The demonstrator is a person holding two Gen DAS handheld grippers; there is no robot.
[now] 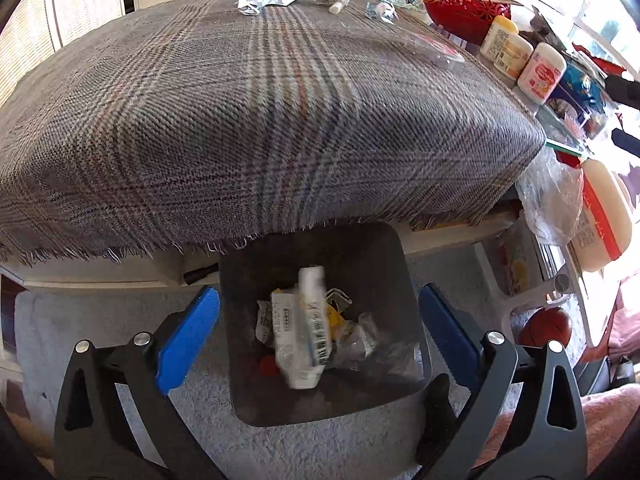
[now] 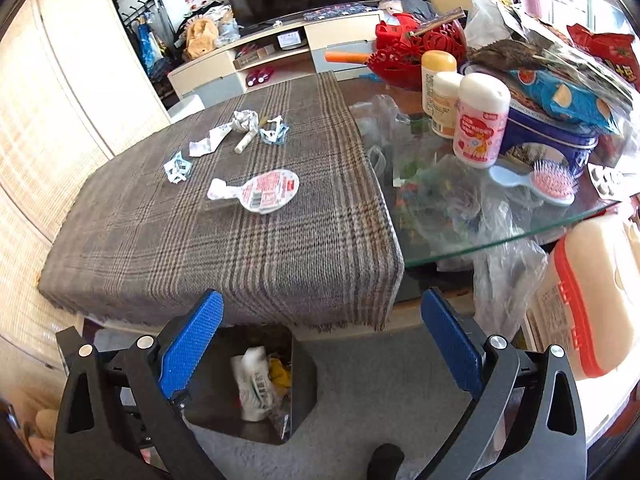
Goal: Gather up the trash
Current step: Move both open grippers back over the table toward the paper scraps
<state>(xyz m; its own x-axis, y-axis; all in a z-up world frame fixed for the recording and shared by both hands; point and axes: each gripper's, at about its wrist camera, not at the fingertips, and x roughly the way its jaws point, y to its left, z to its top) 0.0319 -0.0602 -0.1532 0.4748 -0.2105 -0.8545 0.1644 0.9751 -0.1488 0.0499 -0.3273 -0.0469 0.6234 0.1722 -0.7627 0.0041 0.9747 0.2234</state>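
Note:
A dark square trash bin (image 1: 396, 256) stands on the carpet below the table edge, holding white wrappers (image 1: 302, 332) and other scraps. My left gripper (image 1: 320, 324) is open and empty right above the bin. The bin (image 2: 304, 368) also shows in the right wrist view. My right gripper (image 2: 322, 332) is open and empty, above the floor in front of the table. On the plaid cloth (image 2: 240, 248) lie a round foil lid (image 2: 266, 191), crumpled paper scraps (image 2: 245, 120), a small blue-white wrapper (image 2: 178, 168) and a white tube (image 2: 244, 143).
To the right, the glass tabletop (image 2: 480, 236) holds bottles (image 2: 478, 120), a blue tin (image 2: 560, 136), a pink hairbrush (image 2: 554, 182), red baskets (image 2: 416, 52) and plastic bags. A large jug (image 2: 592, 296) stands at the right. A TV stand (image 2: 280, 56) is behind.

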